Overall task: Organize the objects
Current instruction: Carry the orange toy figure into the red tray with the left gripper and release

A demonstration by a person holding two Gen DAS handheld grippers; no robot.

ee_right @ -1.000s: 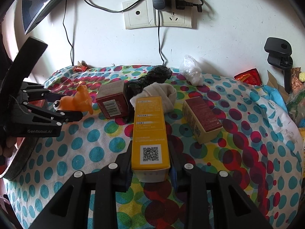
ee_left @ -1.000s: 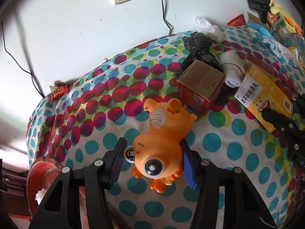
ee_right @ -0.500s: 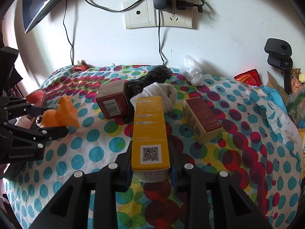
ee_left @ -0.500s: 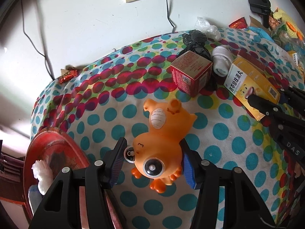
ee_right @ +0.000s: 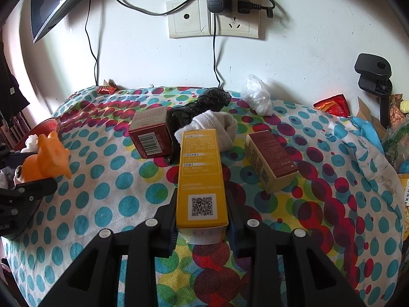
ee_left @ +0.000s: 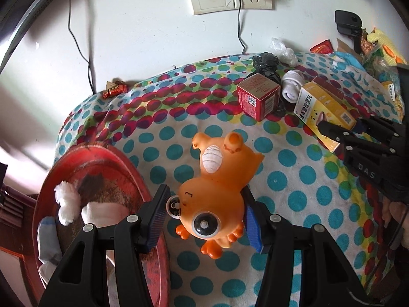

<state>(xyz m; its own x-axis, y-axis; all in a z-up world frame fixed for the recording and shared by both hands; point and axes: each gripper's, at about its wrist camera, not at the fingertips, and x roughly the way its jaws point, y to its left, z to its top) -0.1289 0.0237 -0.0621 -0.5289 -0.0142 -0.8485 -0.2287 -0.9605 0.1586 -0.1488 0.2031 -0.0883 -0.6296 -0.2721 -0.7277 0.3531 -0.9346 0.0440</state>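
My left gripper (ee_left: pixel 205 215) is shut on an orange rubber toy animal (ee_left: pixel 217 184), held above the dotted tablecloth (ee_left: pixel 294 179) beside a red basin (ee_left: pixel 107 158) at the left edge. The basin holds white socks and fluff. My right gripper (ee_right: pixel 202 212) is shut on a long yellow box (ee_right: pixel 200 176) with a QR code. The same yellow box (ee_left: pixel 319 107) and the right gripper (ee_left: pixel 340 130) show in the left wrist view; the toy (ee_right: pixel 46 158) shows at the left of the right wrist view.
A red box (ee_right: pixel 150 135), a white sock (ee_right: pixel 217 125), a black plastic bag (ee_right: pixel 204 102), a dark red and beige box (ee_right: pixel 271 161) and a clear bag (ee_right: pixel 258 97) lie on the cloth. Wall sockets (ee_right: pixel 212 20) with cables are behind. Clutter sits at far right (ee_right: pixel 383 117).
My left gripper has carried the orange toy left and back, so the red basin has come into view beside it. The right gripper holds the yellow box still.
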